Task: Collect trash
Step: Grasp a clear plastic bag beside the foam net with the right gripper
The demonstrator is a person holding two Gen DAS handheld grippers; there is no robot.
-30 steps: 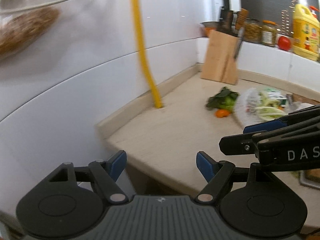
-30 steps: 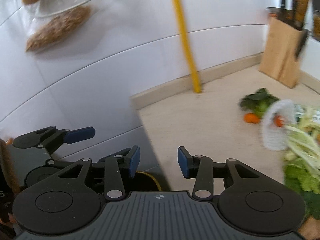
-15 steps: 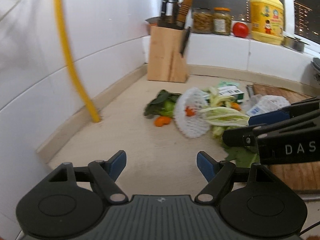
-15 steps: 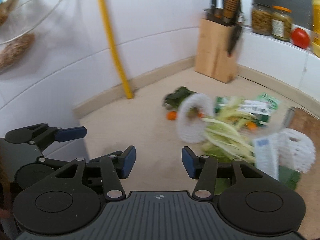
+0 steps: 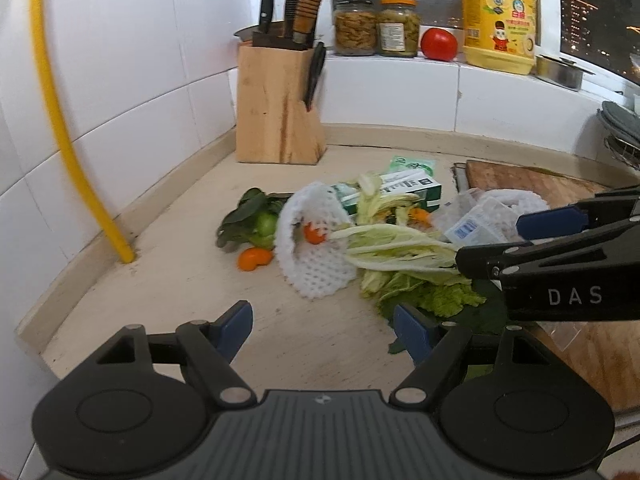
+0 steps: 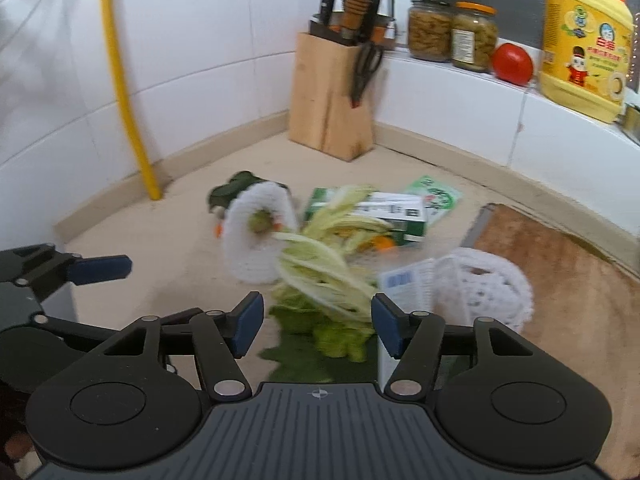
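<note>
- The right tongs (image 6: 318, 322) stand apart with nothing gripped; their jaws have just been opening, and the cabbage leaves (image 6: 320, 276) now lie just ahead, between the two blue pads.
- The left tongs (image 5: 322, 326) are also apart and empty, over bare desk (image 5: 168, 280); they have stayed this wide over the last second.
- A moment ago both tongs faced the white wall and the edge of the desk. Now both point down at the pile of trash, so I judge that the approach is almost done and that the first pick comes next.
- Just beyond the left tongs lies a white foam net (image 5: 312, 248), with an orange piece (image 5: 253, 259) and dark green leaves (image 5: 248, 216) to its left.
- Farther on, behind the cabbage, lies a green and white carton (image 6: 384, 216); right of the right tongs a second foam net (image 6: 486, 286) rests at the edge of the cutting board (image 6: 560, 264).
- Farthest stands the knife block (image 5: 278, 108), which is not trash.
</note>
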